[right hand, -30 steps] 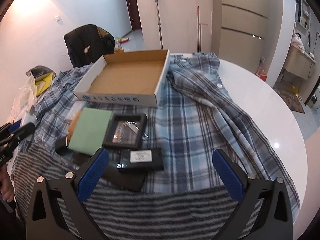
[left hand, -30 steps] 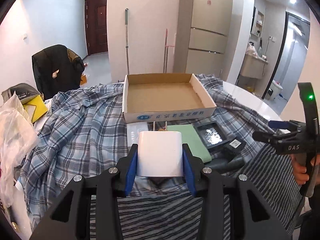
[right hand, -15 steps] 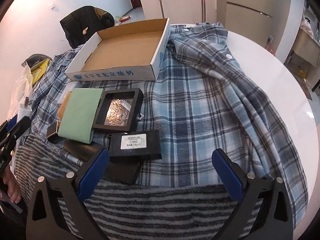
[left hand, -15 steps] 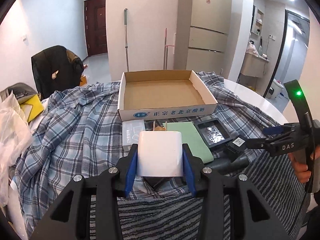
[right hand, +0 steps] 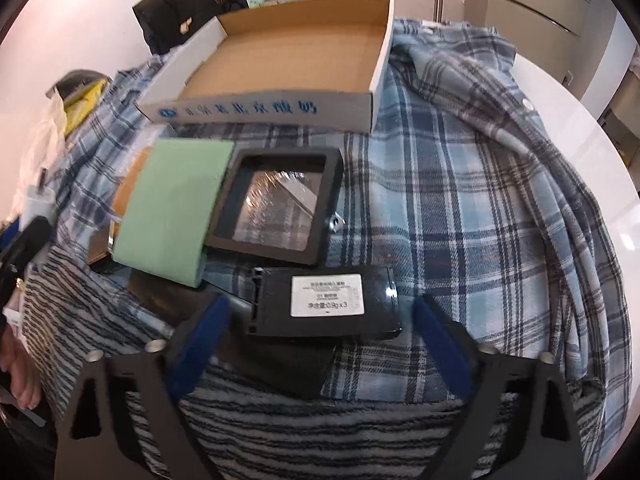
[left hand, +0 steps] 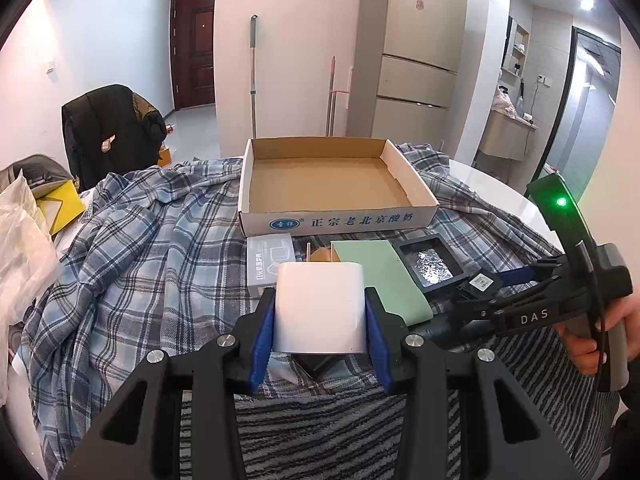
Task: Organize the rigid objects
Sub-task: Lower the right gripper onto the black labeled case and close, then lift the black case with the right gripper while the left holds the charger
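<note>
White charger [left hand: 320,307] sat clamped in the left hand-held gripper [left hand: 320,320].
Right hand-held gripper [right hand: 320,320] spread wide around a black case [right hand: 326,301]; cardboard box [right hand: 280,52] at 12 o'clock.

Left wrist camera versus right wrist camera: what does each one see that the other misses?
Only the left wrist view shows the white charger clamped in the left gripper, plus the fridge.

Only the right wrist view shows the black labelled box lying between the open right gripper's fingers.

Both show the cardboard tray, green pad and plaid shirt.
</note>
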